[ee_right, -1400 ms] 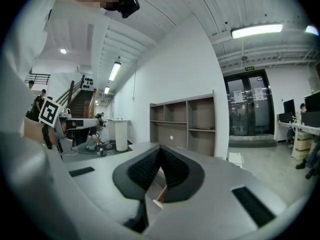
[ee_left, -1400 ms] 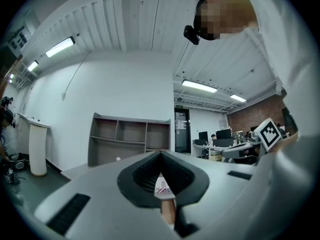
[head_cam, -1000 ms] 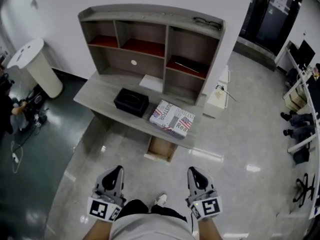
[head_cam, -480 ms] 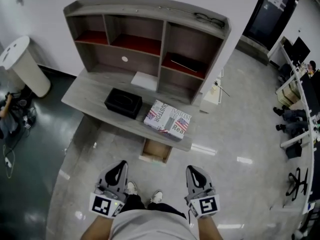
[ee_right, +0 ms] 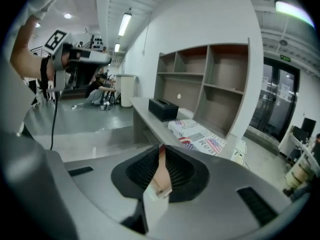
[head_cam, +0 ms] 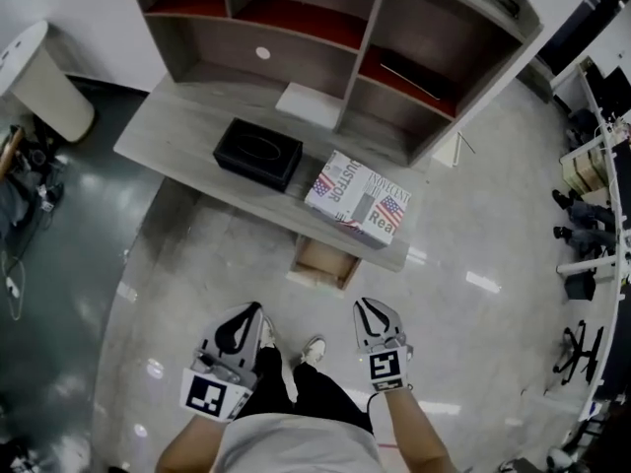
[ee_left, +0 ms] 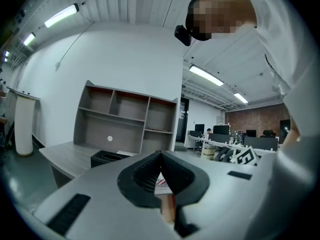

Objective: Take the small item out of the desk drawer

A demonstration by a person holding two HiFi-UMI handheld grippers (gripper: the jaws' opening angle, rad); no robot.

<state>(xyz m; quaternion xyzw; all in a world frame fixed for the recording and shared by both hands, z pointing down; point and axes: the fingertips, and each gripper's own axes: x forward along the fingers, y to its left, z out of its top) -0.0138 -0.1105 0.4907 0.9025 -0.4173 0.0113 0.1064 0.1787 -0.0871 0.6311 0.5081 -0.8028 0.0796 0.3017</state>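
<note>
— Far left first?
— Smooth white rounded stand (head_cam: 41, 75), plastic by the look of it. Next to it, a matte grey wood-grain desk (head_cam: 163, 136) carrying an open hutch (head_cam: 367, 37) in the same laminate, with red-lined shelves in the upper bays.

— And on the desktop?
— Black rectangular box (head_cam: 258, 153) with an oval slot in the lid. Then a flat white sheet (head_cam: 309, 104) close against the hutch. Then a printed box (head_cam: 359, 198) covered in newspaper type with stars-and-stripes patches. Readable only in part: "USTOR" along the far edge, "Rea" at the near right corner.

— Where does that leave the drawer?
— Pulled out under the desk's front edge, just below the printed box: drawer (head_cam: 322, 261), a pale wooden tray with square corners. Small item too tiny to make out inside it from up here.

— And the tools?
— Low in front over glossy pale floor (head_cam: 187, 254), well short of the desk: left gripper (head_cam: 246, 313), a grey moulded shell with ribbed black pads, clenched tip to tip on nothing. Level beside it, right gripper (head_cam: 367, 306), same build, jaws just starting to open, barely a slit, nothing between. Black-and-white square marker on each cube.
</note>
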